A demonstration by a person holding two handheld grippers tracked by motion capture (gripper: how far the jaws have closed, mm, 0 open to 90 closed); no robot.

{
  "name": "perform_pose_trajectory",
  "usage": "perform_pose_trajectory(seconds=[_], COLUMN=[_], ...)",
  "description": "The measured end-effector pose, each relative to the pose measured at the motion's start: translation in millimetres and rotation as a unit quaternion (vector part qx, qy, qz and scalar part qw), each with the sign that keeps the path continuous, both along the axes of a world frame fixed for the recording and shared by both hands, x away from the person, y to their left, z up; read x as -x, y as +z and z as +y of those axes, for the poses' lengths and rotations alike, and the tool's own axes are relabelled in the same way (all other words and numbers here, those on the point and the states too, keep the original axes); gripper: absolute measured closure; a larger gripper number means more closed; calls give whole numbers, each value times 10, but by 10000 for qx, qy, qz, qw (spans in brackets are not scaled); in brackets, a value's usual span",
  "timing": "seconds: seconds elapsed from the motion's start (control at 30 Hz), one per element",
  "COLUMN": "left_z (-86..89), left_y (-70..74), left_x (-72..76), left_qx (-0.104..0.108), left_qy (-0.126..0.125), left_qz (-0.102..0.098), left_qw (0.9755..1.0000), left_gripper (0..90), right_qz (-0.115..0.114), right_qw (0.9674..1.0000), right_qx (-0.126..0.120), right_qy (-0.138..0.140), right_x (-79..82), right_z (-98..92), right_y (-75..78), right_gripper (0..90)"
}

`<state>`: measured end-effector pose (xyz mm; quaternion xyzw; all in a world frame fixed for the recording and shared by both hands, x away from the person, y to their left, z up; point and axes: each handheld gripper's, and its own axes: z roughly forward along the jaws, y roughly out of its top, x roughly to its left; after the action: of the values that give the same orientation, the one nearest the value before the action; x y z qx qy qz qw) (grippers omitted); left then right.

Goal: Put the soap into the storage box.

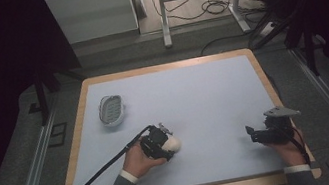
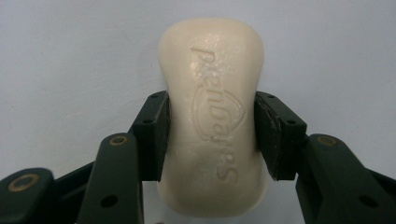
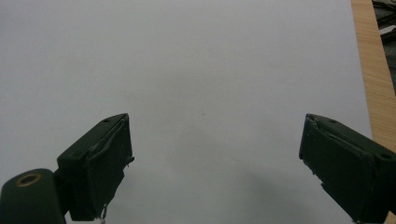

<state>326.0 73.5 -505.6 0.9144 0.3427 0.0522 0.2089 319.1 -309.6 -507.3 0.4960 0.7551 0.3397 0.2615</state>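
The pale blue sheet-covered surface with a light wooden rim (image 1: 79,111) carries everything here. Toward its far left lies a white oval plastic soap dish with a ridged grey inset (image 1: 111,111), well apart from the hands. Near the front, left of centre, the cream-coloured waisted bar of soap with embossed lettering (image 2: 212,116) lies flat, pinched across its narrow middle by the left gripper (image 2: 212,135), whose fingers (image 2: 152,135) press both long sides. The bar is probably hard, light and rather slippery, so the waist is the safest hold. The left hand (image 1: 138,161) reaches in low, fingers pointing right. The right gripper (image 3: 215,163) rests near the right edge, fingers spread, holding nothing
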Motion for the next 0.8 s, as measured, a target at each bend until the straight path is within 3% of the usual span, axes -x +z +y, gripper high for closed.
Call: perform_pose_trajectory(seconds=[0.37, 0.8], left_z=[75, 236], left_y=[87, 229], left_x=[-26, -137], left_qx=[48, 263], left_qy=[-43, 172], left_qz=[-91, -178], left_qw=[9999, 9993], left_gripper=[494, 494], right_qz=[4, 1], right_qw=[10000, 10000], right_qx=[6, 13], right_qy=[-35, -62], right_x=[-2, -2], right_z=[-18, -31], right_y=[-6, -15], right_gripper=[94, 93])
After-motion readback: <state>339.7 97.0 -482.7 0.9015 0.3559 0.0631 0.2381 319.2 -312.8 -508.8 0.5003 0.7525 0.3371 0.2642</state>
